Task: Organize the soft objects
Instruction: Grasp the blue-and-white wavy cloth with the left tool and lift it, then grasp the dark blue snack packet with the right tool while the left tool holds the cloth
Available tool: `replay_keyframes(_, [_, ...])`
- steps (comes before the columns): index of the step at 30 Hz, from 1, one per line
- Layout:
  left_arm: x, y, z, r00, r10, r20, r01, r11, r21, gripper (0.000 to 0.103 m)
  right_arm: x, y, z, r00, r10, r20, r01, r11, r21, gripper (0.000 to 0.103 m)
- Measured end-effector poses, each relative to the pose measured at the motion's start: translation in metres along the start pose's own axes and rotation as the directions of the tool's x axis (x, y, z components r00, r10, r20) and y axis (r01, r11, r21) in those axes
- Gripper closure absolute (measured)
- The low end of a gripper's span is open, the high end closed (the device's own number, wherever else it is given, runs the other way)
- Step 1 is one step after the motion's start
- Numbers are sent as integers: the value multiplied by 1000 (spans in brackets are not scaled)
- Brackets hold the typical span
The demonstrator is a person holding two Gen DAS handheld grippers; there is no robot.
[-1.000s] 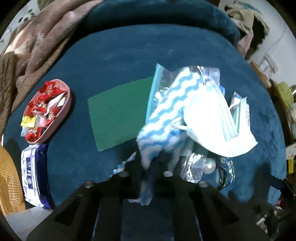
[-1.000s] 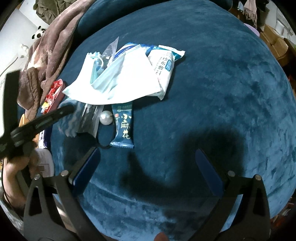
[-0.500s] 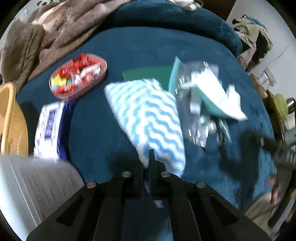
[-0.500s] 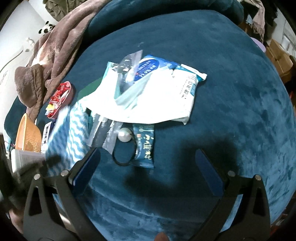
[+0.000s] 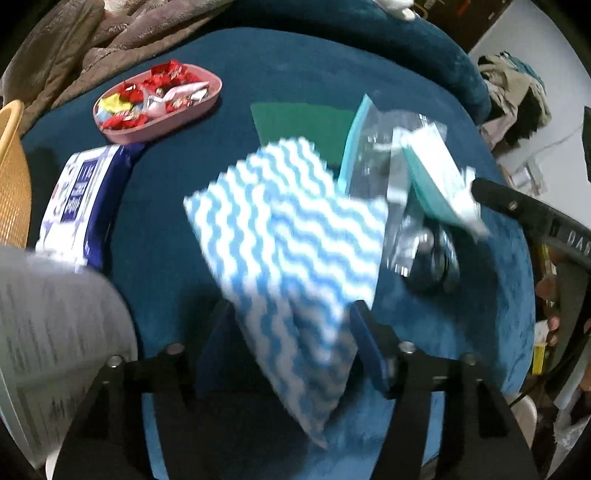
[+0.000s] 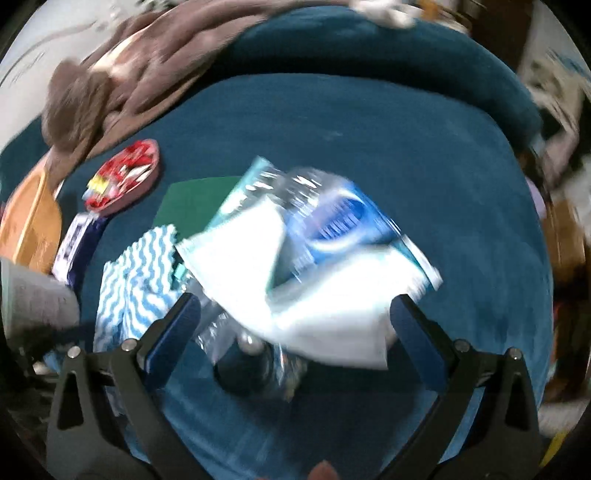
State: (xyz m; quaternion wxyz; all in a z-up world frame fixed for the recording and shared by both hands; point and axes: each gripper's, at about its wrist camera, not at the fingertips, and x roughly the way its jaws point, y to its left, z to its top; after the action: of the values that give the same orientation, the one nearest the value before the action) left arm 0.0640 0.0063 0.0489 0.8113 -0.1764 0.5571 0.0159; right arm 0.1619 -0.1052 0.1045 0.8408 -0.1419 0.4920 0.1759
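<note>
The left tool (image 5: 291,325) has just been opening, and its jaws now stand wide with the blue-and-white wavy cloth (image 5: 291,236) lying loose between them, no pad pressing it. So the cloth is set down on the blue cushion (image 5: 166,206), spread fairly flat just ahead of that tool and a little apart from the heap. That looks like one soft thing sorted.

Over to the right tool (image 6: 295,314): jaws spread wide, empty, hanging right above the pile. Under it sits a white face mask (image 6: 325,310), with a blue packet (image 6: 332,221) and crinkly clear wrappers (image 6: 221,332) tangled beneath and beyond it. A green sheet (image 6: 192,206) lies flat farther ahead, partly tucked under the heap. The picture is blurred here, so the small bits near the tool's base are hard to name.

Off to the left tool's far left: a pink dish of red sweets (image 5: 159,99), a white-and-blue tissue pack (image 5: 79,199), and an orange basket (image 5: 13,177) at the edge. A brown blanket (image 5: 110,33) is bunched at the back.

My read: early days. One cloth is out; the mask, packets and wrappers are still jumbled, and the mask looks like the next pick for the right tool.
</note>
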Motion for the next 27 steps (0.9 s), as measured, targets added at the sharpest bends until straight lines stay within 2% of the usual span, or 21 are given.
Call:
replay_keyframes(4, [4, -3, 19, 1000, 0, 11, 0, 1000, -23, 24, 27, 21, 7, 995, 10, -96, -31, 974, -222, 0])
replay_keyframes(7, [8, 0, 30, 1000, 7, 1, -7, 999, -34, 19, 41, 33, 0, 989, -53, -136, 4, 940, -341, 1])
replay_keyframes(8, [10, 2, 31, 1000, 8, -3, -8, 999, -39, 17, 45, 33, -1, 987, -75, -143, 20, 936, -350, 4])
replay_keyframes(10, [13, 6, 32, 1000, 7, -12, -8, 999, -47, 17, 50, 28, -3, 981, -53, -185, -5, 954, -300, 39])
replay_keyframes(11, [16, 6, 34, 1000, 6, -19, -7, 999, -49, 17, 52, 25, -5, 978, -38, -203, -18, 965, -263, 72])
replay_keyframes(12, [20, 5, 35, 1000, 6, -28, -7, 999, -49, 17, 52, 23, -6, 979, -41, -200, -10, 968, -251, 82])
replay_keyframes(17, [30, -2, 35, 998, 8, -55, -10, 1000, -24, 18, 25, 17, -18, 992, 18, -122, -42, 981, -190, 89])
replay_keyframes(19, [32, -6, 33, 998, 18, -54, -18, 1000, -3, 39, 9, 13, -23, 993, 57, -99, -71, 988, -141, 89])
replay_keyframes(20, [34, -7, 32, 998, 19, -55, -18, 1000, 3, 43, 3, 12, -27, 993, 80, -92, -90, 990, -110, 89])
replay_keyframes(21, [35, -8, 32, 998, 19, -58, -18, 1000, 8, 54, -2, 11, -30, 991, 99, -91, -106, 991, -83, 89])
replay_keyframes(22, [36, -8, 31, 998, 28, -63, -27, 1000, 14, 72, -5, 13, -30, 988, 119, -94, -125, 991, -50, 89])
replay_keyframes(24, [37, -8, 31, 997, 43, -61, -41, 999, 27, 88, -12, 10, -37, 983, 153, -97, -153, 988, 9, 89])
replay_keyframes(25, [36, -8, 31, 997, 50, -60, -49, 998, 31, 94, -14, 9, -42, 981, 168, -100, -165, 985, 43, 89])
replay_keyframes(27, [30, -4, 30, 998, 40, -57, -38, 999, 28, 95, -18, 8, -48, 976, 198, -89, -190, 977, 92, 89])
